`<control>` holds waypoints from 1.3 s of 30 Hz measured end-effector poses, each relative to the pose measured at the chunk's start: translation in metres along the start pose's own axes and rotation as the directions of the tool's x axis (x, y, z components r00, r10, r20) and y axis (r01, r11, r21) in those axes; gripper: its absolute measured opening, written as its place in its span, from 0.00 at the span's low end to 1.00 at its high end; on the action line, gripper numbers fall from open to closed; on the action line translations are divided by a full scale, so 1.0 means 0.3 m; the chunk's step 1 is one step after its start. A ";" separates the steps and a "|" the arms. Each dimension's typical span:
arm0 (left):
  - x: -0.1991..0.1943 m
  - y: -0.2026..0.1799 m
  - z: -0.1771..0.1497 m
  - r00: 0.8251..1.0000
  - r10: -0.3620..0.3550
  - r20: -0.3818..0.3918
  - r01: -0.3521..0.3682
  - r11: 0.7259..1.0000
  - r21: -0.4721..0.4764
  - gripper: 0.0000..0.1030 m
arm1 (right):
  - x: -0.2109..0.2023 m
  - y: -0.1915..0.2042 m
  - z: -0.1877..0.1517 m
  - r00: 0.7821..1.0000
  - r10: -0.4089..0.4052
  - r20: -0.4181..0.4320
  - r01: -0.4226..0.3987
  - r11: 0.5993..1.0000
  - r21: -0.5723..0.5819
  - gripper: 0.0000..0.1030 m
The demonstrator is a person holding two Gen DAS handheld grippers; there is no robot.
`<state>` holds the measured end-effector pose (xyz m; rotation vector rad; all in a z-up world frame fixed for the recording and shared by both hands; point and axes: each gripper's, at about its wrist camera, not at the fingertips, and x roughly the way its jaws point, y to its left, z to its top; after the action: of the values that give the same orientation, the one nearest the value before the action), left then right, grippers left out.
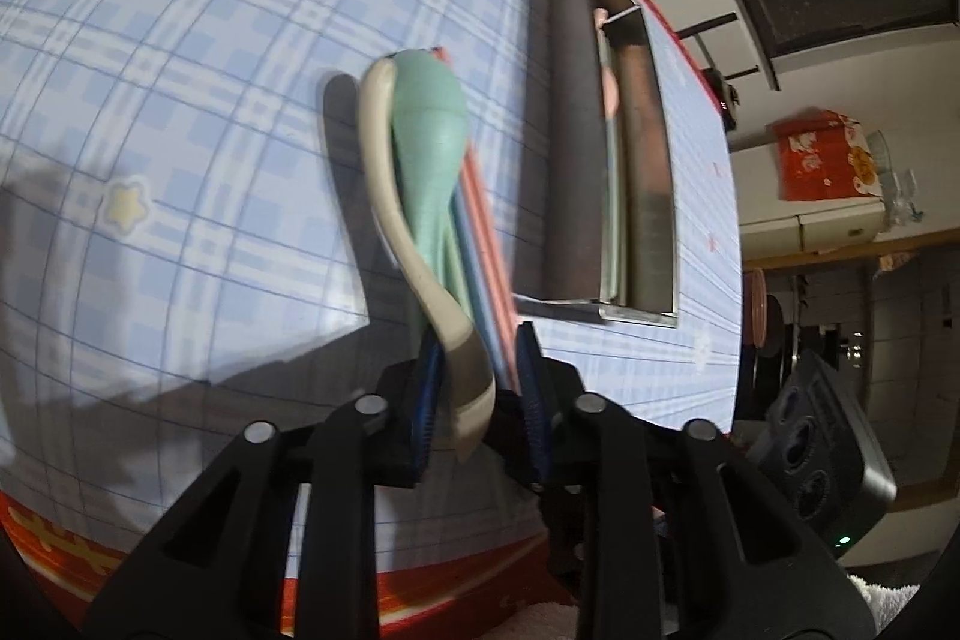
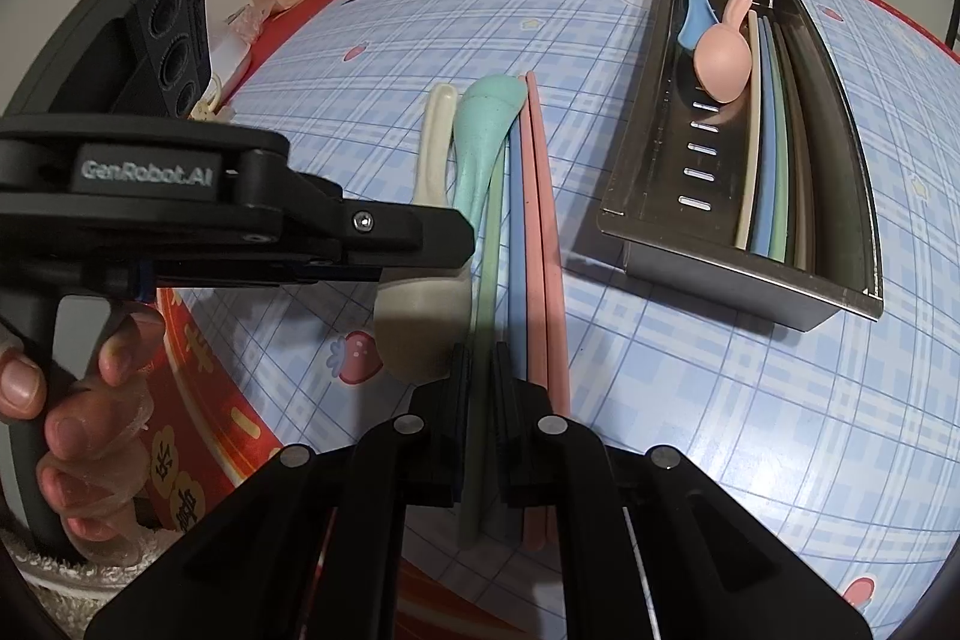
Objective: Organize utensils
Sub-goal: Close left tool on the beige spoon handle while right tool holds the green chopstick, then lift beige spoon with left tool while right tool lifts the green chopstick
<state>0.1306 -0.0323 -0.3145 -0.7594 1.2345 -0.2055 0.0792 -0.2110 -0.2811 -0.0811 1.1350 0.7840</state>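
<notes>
Left gripper [image 1: 474,376] has its blue pads closed on the handle of the cream spoon [image 1: 390,196] — the spoon curves away from the jaws toward its bowl end, lying against the teal spoon [image 1: 429,130]. The left-wrist view is motion-blurred, so whether the cream spoon is lifted off the cloth I cannot tell.

From the right wrist, the right gripper [image 2: 480,388] is clamped down narrow on the green chopsticks [image 2: 487,244], which run between its fingers and out past the camera. Beside them on the checked tablecloth [image 2: 690,430] lie blue chopsticks [image 2: 516,220] and pink chopsticks [image 2: 543,220], side by side and touching, with the teal spoon resting at their far end. The cream spoon sits just left of the bundle, its bowl near the right gripper's left finger.

A person's hand [image 2: 78,400] grips the left tool's handle at the left edge.

Well right of the bundle stands the metal tray [image 2: 648,196] — inside, a pink spoon [image 2: 723,58], a blue spoon [image 2: 696,10], and more chopsticks laid lengthwise.
</notes>
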 end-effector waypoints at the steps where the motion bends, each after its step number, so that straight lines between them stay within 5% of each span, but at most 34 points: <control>1: 0.000 -0.004 0.002 1.000 0.016 0.001 -0.016 1.000 0.008 0.18 | -0.001 0.001 0.000 1.000 0.000 0.000 0.000 1.000 0.000 0.08; 5: -0.010 0.007 0.005 0.999 0.030 0.010 -0.030 1.000 0.006 0.10 | -0.001 0.001 -0.001 1.000 0.000 0.000 0.000 1.000 0.001 0.08; 19: -0.048 0.004 -0.035 0.992 0.120 0.033 -0.122 0.989 0.079 0.10 | 0.009 0.019 0.005 1.000 -0.026 -0.006 0.026 0.999 -0.030 0.08; 39: -0.156 -0.018 -0.141 0.989 0.115 0.092 -0.122 0.989 0.079 0.10 | -0.078 -0.034 -0.109 0.997 0.053 -0.054 -0.048 0.995 0.090 0.07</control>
<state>0.0774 -0.0289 -0.2802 -0.6139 1.1769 -0.1246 0.0553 -0.2448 -0.2795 -0.0004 1.2277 0.7790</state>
